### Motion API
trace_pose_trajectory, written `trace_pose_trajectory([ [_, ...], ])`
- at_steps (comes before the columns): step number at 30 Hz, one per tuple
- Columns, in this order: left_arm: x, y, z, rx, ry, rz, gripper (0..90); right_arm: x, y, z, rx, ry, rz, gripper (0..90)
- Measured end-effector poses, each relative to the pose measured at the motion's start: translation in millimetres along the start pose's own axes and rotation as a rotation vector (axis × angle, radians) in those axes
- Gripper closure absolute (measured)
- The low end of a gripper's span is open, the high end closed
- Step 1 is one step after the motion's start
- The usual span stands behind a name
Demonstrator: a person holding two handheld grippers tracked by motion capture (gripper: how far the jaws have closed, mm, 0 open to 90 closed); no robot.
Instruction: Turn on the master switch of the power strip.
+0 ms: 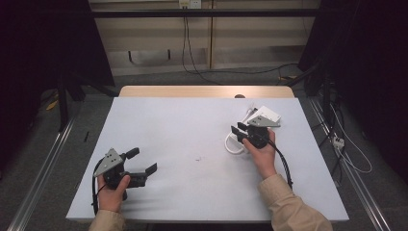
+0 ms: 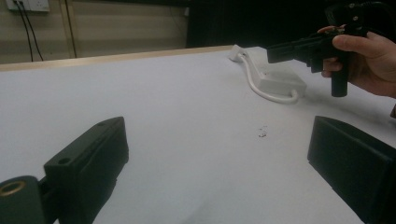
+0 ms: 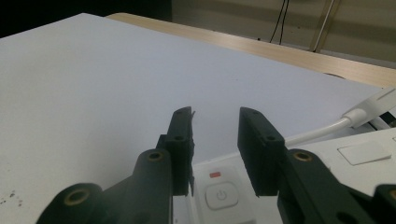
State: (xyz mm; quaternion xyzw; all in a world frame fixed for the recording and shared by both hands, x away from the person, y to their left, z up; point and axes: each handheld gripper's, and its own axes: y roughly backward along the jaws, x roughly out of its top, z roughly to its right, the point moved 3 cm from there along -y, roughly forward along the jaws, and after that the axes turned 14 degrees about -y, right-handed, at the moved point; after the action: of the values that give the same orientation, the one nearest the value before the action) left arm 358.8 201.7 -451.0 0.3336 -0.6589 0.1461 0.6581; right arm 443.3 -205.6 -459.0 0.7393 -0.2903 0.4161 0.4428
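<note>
A white power strip (image 1: 272, 114) lies on the right side of the white table (image 1: 192, 120), and its white cable (image 1: 233, 146) loops to the left of it. My right gripper (image 1: 237, 130) hovers over the strip's near end. Its jaws stand a little apart above the round power button (image 3: 222, 196) and a small red mark (image 3: 215, 175), and the pads press on nothing. The cable (image 3: 322, 133) runs off to the right past the jaws (image 3: 215, 119). My left gripper (image 1: 143, 160) rests at the front left, open wide and holding nothing (image 2: 219, 149). From there I see the strip (image 2: 280, 81) and the right gripper (image 2: 285, 49).
A small dark speck (image 2: 262, 134) marks the table's middle. The wooden table edge (image 1: 207, 91) shows at the back. Black cables hang down the wall behind (image 1: 185, 43). Metal rails run along the floor on both sides (image 1: 43, 168).
</note>
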Motion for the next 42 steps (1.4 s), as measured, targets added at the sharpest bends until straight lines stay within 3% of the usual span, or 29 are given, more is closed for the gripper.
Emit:
trace_pose_trajectory([
  [8,-0.2,-0.2,0.0,0.000,0.005,0.000,4.9,0.1,-0.1,1.5,0.005,-0.006,-0.003,72.2],
  [27,0.1,0.1,-0.1,0.002,0.003,0.003,4.9,-5.9,-2.5,5.6,0.008,-0.016,-0.080,90.0],
  [34,0.3,0.7,-0.4,0.006,0.004,0.003,4.9,-7.0,0.1,7.7,0.012,-0.037,-0.103,90.0],
  [42,0.5,1.3,-0.5,0.006,0.007,0.008,4.9,-8.9,0.8,6.8,0.003,-0.019,-0.126,90.0],
])
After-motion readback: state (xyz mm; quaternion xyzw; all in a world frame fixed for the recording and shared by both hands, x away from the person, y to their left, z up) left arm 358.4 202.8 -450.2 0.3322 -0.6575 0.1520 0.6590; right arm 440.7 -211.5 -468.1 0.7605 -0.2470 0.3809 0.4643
